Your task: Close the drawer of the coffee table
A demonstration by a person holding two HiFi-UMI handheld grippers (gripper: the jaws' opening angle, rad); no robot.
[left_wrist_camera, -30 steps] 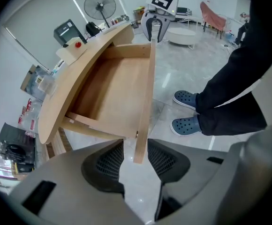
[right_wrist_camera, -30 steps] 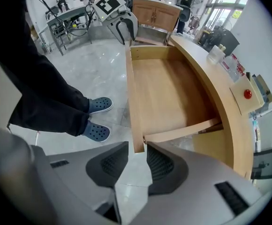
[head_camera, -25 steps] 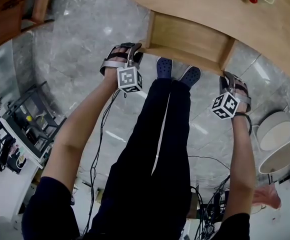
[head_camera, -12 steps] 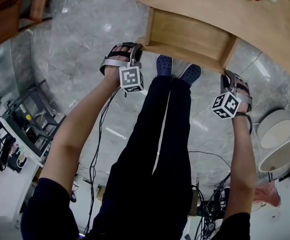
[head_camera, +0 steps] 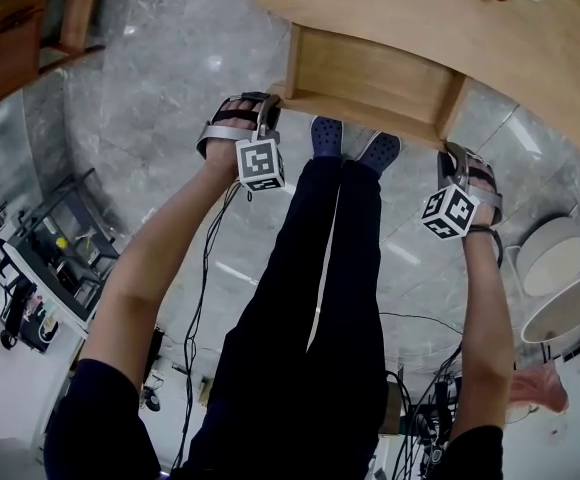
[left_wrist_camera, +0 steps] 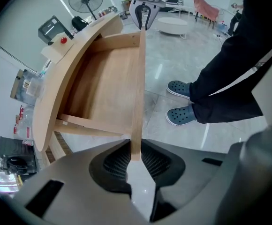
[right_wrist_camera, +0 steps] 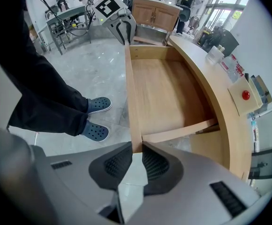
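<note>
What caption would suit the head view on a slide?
The left gripper and right gripper clamp opposite ends of the front panel of the open drawer.

Nothing legible is showing anywhere: no words, numbers or brand names. The marker cube (head_camera: 260, 163) on the left gripper (head_camera: 273, 98) and the second cube (head_camera: 450, 211) on the right gripper (head_camera: 452, 151) are displaying only black-and-white square patterns. Red-printed packets (right_wrist_camera: 233, 62) on the far side of the coffee table (right_wrist_camera: 220, 107) are appearing too small to read.

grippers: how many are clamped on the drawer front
2. The left gripper is shut on one end of the drawer front. The right gripper is shut on the other end. Both grips show plainly, nothing hidden.
</note>
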